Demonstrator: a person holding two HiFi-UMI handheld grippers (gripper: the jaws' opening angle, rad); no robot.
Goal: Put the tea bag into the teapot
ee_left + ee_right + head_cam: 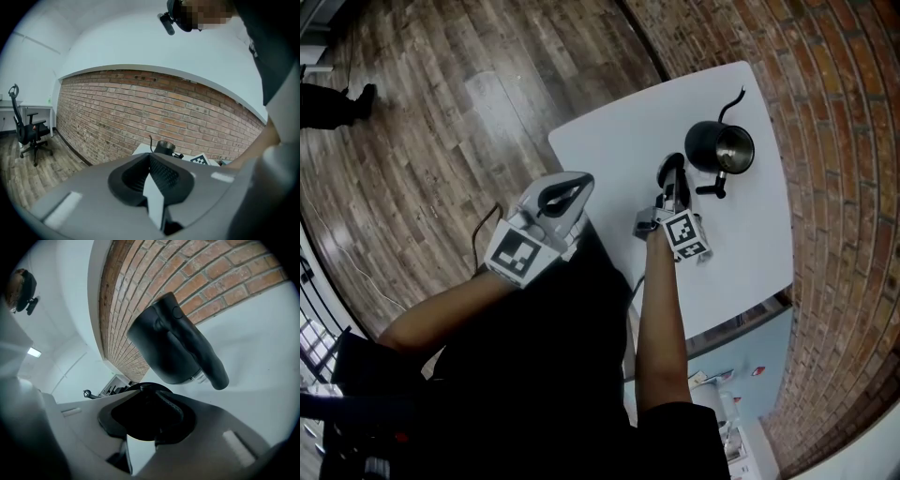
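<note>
A black teapot [712, 142] stands lidless on the white table [609, 131], its shiny inside showing. It also shows in the left gripper view as the teapot [164, 146] and looms close in the right gripper view as the teapot [171, 345]. Just left of the pot, my right gripper [672, 176] is shut on a round black lid [149, 414] with a knob, and the lid [671, 167] is held low over the table. My left gripper [565, 194] hovers shut and empty off the table's near-left edge. I see no tea bag in any view.
A brick wall [154, 112] runs behind the table. Wooden floor [441, 112] lies to the left, with an office chair [30, 131] and a desk far off. A person's feet [333, 101] stand at the far left.
</note>
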